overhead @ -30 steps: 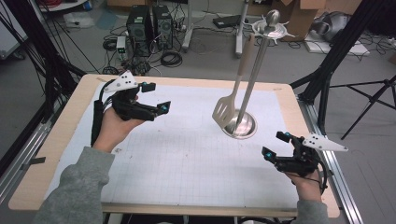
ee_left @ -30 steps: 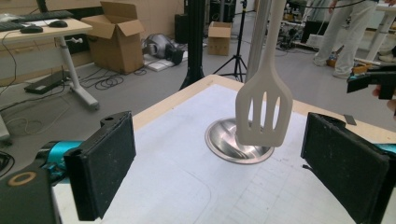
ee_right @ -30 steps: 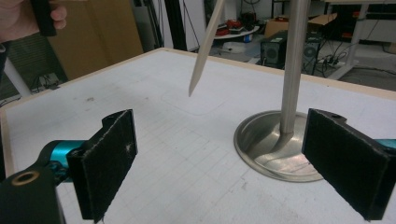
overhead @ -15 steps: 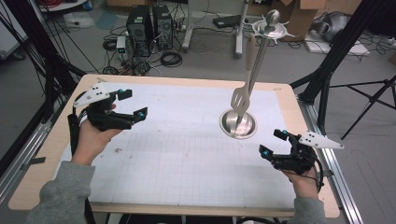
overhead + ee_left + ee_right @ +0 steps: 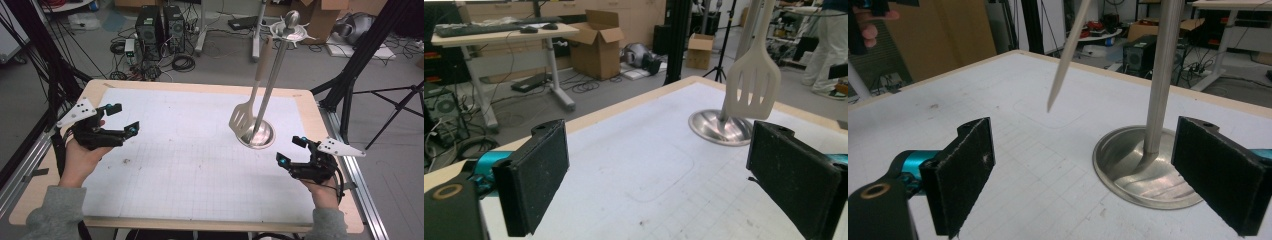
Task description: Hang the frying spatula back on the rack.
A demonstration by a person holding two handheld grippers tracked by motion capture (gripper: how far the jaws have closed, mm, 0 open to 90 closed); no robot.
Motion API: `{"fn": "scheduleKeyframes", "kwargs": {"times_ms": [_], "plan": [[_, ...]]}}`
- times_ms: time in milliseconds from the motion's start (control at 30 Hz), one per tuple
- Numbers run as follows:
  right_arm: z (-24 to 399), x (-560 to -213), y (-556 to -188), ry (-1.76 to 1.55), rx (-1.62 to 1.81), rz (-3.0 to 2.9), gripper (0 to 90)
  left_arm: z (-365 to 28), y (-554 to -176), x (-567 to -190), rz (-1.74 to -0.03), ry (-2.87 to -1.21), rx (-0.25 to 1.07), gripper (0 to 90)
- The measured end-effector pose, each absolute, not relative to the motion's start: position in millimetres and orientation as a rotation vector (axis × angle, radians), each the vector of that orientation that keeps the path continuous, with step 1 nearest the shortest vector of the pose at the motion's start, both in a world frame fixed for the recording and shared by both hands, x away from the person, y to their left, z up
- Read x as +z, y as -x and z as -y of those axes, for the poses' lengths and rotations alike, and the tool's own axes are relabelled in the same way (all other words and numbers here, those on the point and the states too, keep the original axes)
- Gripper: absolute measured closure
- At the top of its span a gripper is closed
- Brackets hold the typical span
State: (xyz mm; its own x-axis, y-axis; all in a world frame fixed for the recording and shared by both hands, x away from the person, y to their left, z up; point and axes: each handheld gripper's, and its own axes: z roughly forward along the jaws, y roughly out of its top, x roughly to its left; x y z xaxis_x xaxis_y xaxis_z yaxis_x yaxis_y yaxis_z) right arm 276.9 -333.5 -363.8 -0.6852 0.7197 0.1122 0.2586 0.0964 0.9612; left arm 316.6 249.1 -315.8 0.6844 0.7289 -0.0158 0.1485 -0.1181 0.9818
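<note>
While both hands hover low over the table (image 5: 200, 90), the scene reads so:
Right gripper (image 5: 292, 150): near right edge, jaws apart, nothing between them.
Left gripper (image 5: 122, 119): near left edge, jaws wide apart, empty.
Spatula (image 5: 243, 120): hangs from the stand (image 5: 257, 134), blade just above its round base, well apart from both grippers.

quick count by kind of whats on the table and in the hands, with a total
slotted spatula, hanging from the stand: 1
metal utensil stand: 1
handheld grippers: 2, the left gripper and the right gripper, both open and holding nothing
total: 4
</note>
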Motion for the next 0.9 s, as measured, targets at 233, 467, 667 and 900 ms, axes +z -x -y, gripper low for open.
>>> {"fn": "scheduleKeyframes", "kwargs": {"times_ms": [233,467,667,900], "plan": [[333,-363,-279,-0.950,1.608,-1.981,9.1,-263,-310,-321,-0.757,-1.632,0.596,10.5],[333,-364,-281,-0.958,1.600,-1.966,9.1,-279,-305,-331,-0.805,-1.633,0.617,10.5],[333,-364,-283,-0.965,1.591,-1.953,9.1,-291,-300,-339,-0.839,-1.626,0.628,10.5],[334,-368,-286,-0.986,1.578,-1.946,9.1,-301,-295,-346,-0.869,-1.610,0.641,10.5]]}}
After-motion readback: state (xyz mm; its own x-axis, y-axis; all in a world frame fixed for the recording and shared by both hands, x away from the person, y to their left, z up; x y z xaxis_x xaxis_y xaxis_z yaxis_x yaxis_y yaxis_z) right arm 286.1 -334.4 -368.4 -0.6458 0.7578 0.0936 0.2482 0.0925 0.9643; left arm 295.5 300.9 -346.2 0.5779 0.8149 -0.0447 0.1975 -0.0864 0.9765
